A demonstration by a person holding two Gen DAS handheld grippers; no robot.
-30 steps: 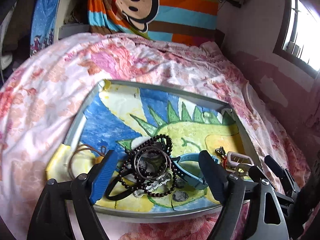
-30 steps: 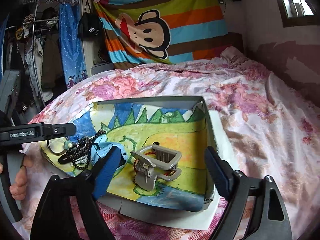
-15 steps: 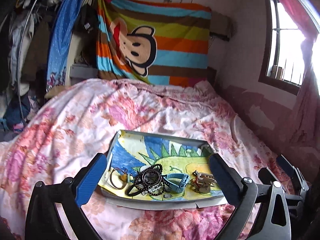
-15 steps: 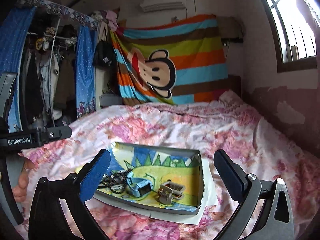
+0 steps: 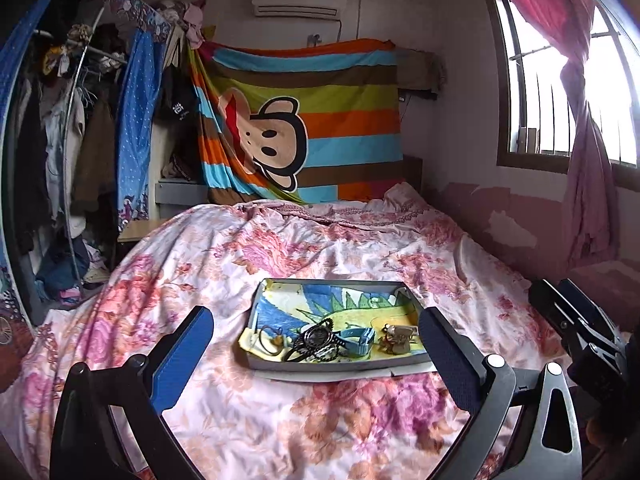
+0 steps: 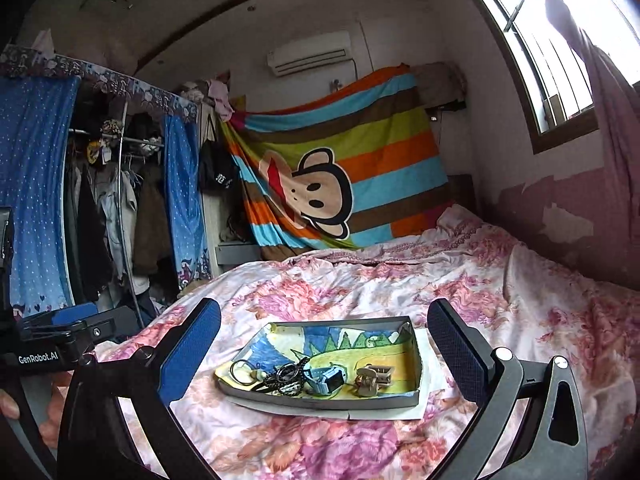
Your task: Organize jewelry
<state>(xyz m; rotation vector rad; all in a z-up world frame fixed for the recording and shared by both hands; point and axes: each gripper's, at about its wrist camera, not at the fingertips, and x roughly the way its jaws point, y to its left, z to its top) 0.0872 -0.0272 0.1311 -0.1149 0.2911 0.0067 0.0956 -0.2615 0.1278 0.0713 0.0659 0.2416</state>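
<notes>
A shallow grey tray (image 5: 344, 369) (image 6: 418, 364) lined with a child's drawing lies on the flowered bedspread. Along its near edge sit a thin ring bangle (image 5: 269, 339) (image 6: 240, 371), a tangle of black beads and metal bangles (image 5: 316, 338) (image 6: 286, 376), a blue watch (image 5: 360, 338) (image 6: 330, 378) and a beige hair claw clip (image 5: 398, 336) (image 6: 374, 376). My left gripper (image 5: 316, 364) is open, well back from the tray and above the bed, with nothing between its fingers. My right gripper (image 6: 324, 356) is likewise open and holds nothing, with the tray far ahead of it.
White paper (image 6: 430, 376) sticks out under the tray. A striped monkey blanket (image 5: 304, 128) hangs at the head of the bed. An open wardrobe with a blue curtain (image 5: 134, 120) stands left; a window (image 5: 560, 80) is right. A hand (image 6: 10, 404) holds the other gripper at the left edge.
Both grippers have pulled back and up from the tray, and their jaws have spread wider. The jewelry now looks small and far; it lies as before.
</notes>
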